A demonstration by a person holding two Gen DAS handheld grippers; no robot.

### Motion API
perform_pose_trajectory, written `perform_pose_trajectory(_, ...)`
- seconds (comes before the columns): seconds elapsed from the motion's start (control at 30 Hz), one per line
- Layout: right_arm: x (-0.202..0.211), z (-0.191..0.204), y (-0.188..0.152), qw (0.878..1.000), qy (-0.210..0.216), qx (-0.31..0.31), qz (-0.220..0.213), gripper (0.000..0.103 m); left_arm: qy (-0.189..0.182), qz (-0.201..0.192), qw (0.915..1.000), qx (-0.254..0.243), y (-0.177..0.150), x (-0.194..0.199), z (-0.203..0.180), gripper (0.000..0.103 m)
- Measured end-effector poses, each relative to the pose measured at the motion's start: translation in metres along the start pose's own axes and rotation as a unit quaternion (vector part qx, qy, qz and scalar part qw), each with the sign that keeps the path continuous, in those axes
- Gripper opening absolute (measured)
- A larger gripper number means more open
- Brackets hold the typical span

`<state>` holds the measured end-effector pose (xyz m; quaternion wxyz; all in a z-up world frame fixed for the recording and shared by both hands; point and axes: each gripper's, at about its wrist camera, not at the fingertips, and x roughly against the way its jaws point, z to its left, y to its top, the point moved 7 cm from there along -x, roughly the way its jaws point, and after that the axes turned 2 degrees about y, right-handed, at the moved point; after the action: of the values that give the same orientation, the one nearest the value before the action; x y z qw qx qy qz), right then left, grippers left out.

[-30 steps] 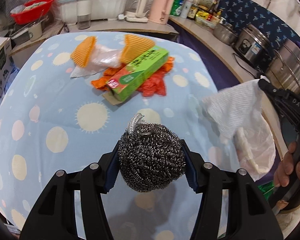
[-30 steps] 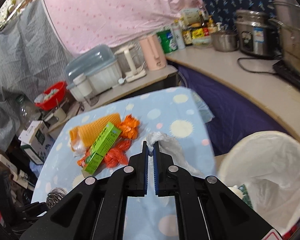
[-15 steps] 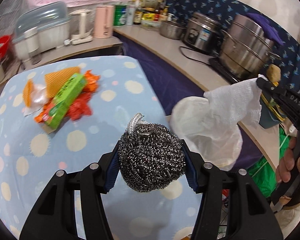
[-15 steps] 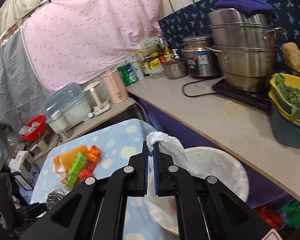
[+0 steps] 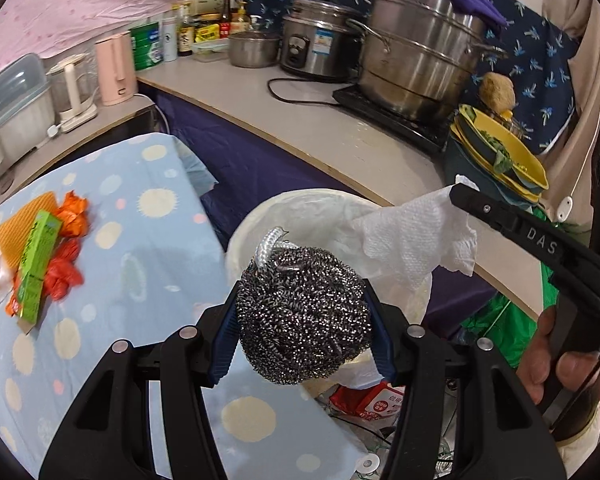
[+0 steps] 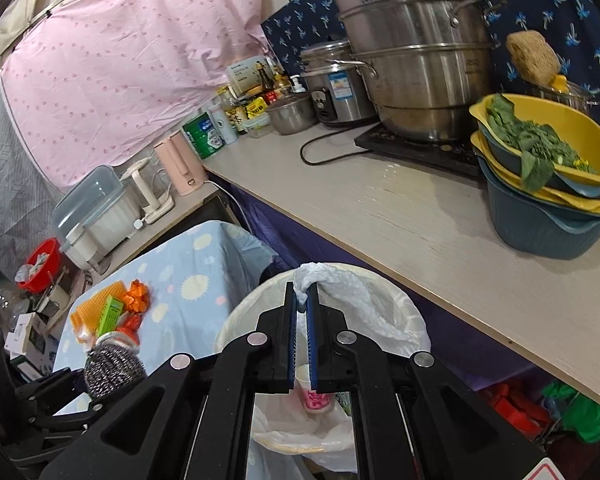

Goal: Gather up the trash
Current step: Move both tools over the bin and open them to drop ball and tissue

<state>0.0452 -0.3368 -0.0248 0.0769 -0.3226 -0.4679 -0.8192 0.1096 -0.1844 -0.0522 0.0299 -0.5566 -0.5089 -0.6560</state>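
Observation:
My left gripper [image 5: 304, 316] is shut on a steel wool scrubber [image 5: 304, 316] and holds it at the table's edge, just short of the white lined trash bin [image 5: 300, 204]. My right gripper [image 6: 301, 304] is shut on a white paper towel [image 6: 340, 288] and holds it over the bin [image 6: 236, 320]; the towel also shows in the left wrist view [image 5: 416, 232]. The scrubber shows at lower left in the right wrist view [image 6: 114, 368]. More trash lies on the blue spotted table [image 5: 148, 240]: a green box [image 5: 38, 264], orange and red wrappers [image 5: 68, 248].
A counter [image 6: 380, 216] runs behind the bin with steel pots [image 6: 416, 48], a rice cooker [image 5: 320, 44], stacked basins with greens [image 6: 548, 176], bottles and a pink kettle [image 5: 114, 68]. Red and green items lie on the floor under the counter [image 6: 540, 408].
Both grippers have swung right, away from the table's middle toward the bin. The scrubber and the paper towel are now at the bin's rim and over its mouth.

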Motion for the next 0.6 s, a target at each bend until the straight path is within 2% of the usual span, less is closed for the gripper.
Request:
perform_pose_trajectory(0.23, -0.008, -0.015, -0.009, 1.000, -0.004, -0.014, 0.013, 0.006, 0.003, 0.017, 0.9996, -0.022, 0.004, -0.029, -0.017, 0.053)
perform_pose_trajectory(0.5, -0.006, -0.019, -0.007, 1.000, -0.003, -0.017, 0.009, 0.012, 0.006, 0.030, 0.9988, -0.039, 0.009, -0.050, -0.030, 0.054)
perform_pose_trajectory(0.53, -0.006, -0.019, -0.005, 1.000, -0.003, -0.017, 0.008, 0.013, 0.008, 0.030, 0.9987, -0.040, 0.009, -0.051, -0.030, 0.054)
perform_pose_trajectory(0.6, -0.005, -0.018, -0.002, 1.000, -0.003, -0.017, 0.004, 0.024, 0.009, 0.031, 0.9987, -0.040, 0.010, -0.053, -0.031, 0.056)
